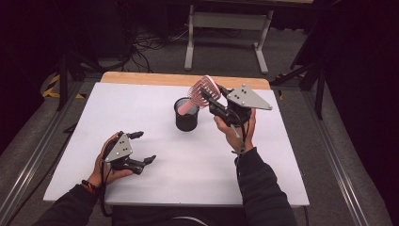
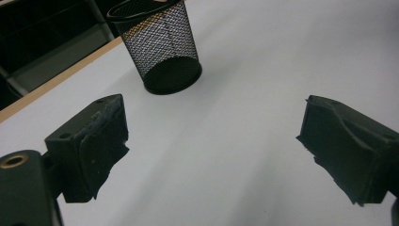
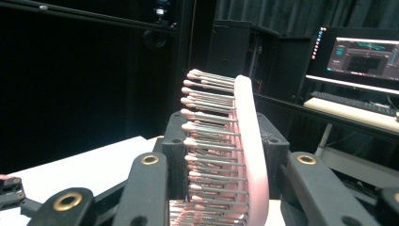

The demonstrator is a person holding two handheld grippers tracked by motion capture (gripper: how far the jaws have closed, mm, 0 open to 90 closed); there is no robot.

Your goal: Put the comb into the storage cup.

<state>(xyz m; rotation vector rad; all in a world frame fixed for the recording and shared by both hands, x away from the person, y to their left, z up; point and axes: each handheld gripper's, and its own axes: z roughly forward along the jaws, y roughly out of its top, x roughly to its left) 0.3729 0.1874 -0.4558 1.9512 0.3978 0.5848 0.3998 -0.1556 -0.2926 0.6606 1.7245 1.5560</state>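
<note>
High view: we find the right hand-held gripper (image 1: 214, 96) raised above the bench (image 1: 141, 117), clamped on the head of a pink hairbrush (image 1: 200, 94). The brush's long axis slants from the bristled head at about 1 o'clock down to the handle at about 7 o'clock, and the handle end already sits inside the mouth of the black mesh cup (image 1: 187, 114). The cup stands upright near bench centre, at roughly 8 o'clock from the right hand-held gripper and directly under the handle. The left hand-held gripper (image 1: 143, 147) rests low on the bench with its jaws spread wide and nothing between them; the cup lies at about 1 o'clock from it, well apart. The right hand is plainly the nearer.

Left gripper view: both pads (image 2: 101, 146) stand far apart over bare bench. The mesh cup (image 2: 162, 47) is ahead at 11 o'clock, and its interior cannot be read from here.

Right gripper view: the hairbrush (image 3: 235, 141) stands upright between the closed jaws, bristles facing 9 o'clock, its pink back at 3 o'clock, gripped across the head.

In our judgement the coming move turns on lowering the brush along that slant until the cup carries it.
</note>
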